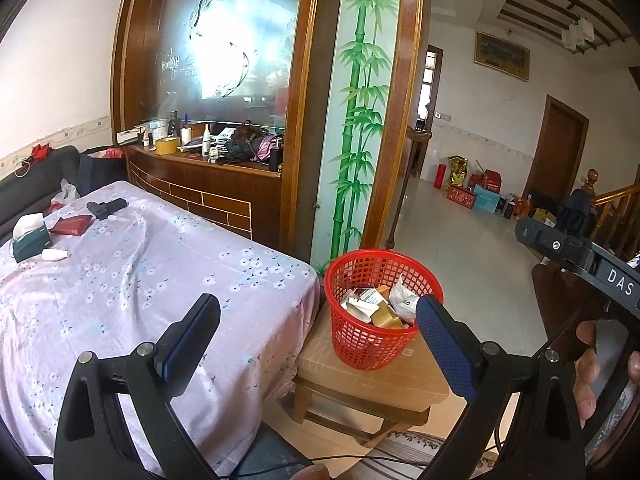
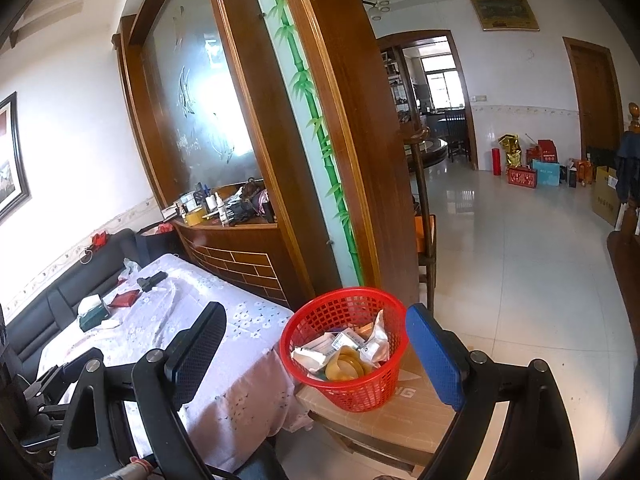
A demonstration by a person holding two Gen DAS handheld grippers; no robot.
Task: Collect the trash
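Observation:
A red mesh basket (image 1: 376, 344) (image 2: 352, 388) stands on a cardboard-topped wooden stool (image 1: 360, 380) (image 2: 384, 420) beside the table. It holds white wrappers, paper scraps and a yellowish tape roll (image 2: 346, 364). My left gripper (image 1: 318, 314) is open and empty, just short of the basket. My right gripper (image 2: 316, 326) is open and empty above the basket's near side. A small white crumpled scrap (image 1: 55, 255) (image 2: 109, 323) lies on the table at the far left, next to a green tissue box (image 1: 30, 240) (image 2: 93, 314).
The table has a pink floral cloth (image 1: 140, 280) (image 2: 208, 344). A red packet (image 1: 72, 225) and a black device (image 1: 106, 207) lie on it. A dark sofa (image 2: 60, 300) runs behind. A wooden partition (image 1: 248, 184) with a cluttered ledge stands beyond. Tiled floor (image 2: 520, 280) stretches right.

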